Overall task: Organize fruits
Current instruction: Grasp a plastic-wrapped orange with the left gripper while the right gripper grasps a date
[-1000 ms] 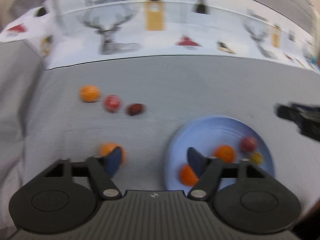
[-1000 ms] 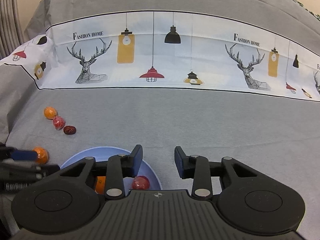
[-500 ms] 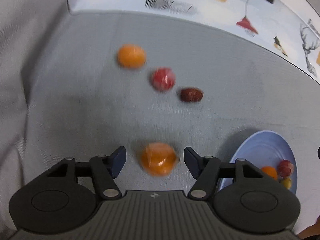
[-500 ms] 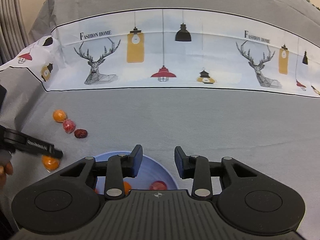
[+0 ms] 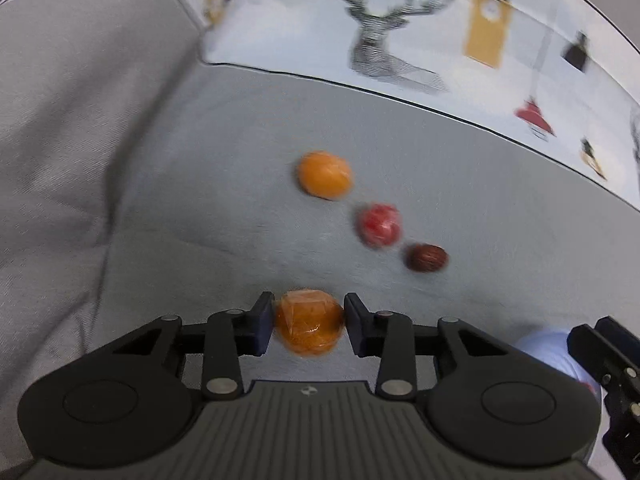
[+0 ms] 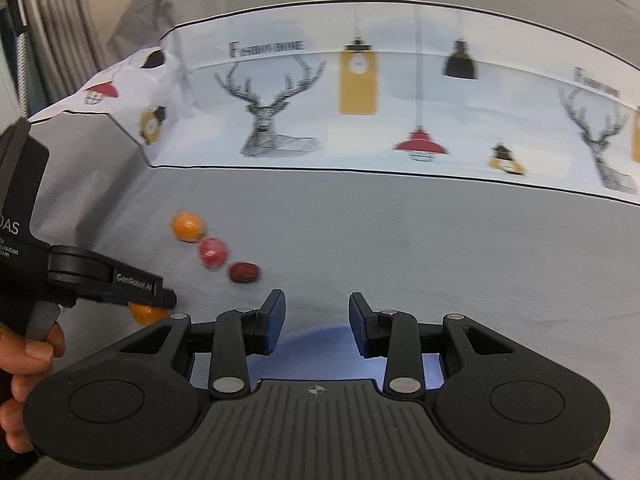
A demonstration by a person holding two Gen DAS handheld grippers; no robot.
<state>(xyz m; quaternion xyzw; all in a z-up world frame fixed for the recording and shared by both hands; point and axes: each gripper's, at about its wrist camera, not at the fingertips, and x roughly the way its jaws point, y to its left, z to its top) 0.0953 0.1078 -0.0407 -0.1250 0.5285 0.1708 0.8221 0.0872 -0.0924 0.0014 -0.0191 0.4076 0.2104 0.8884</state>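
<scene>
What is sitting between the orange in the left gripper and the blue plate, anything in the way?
Nothing visible. The left gripper brackets the wrapped orange, and only bare grey cloth lies between it and the blue plate. The other three fruits lie farther back; the right gripper hovers over the plate.

Wrapped orange (image 5: 309,326) on grey cloth; orange (image 5: 325,175), red fruit (image 5: 379,225), date (image 5: 425,257) beyond.
</scene>
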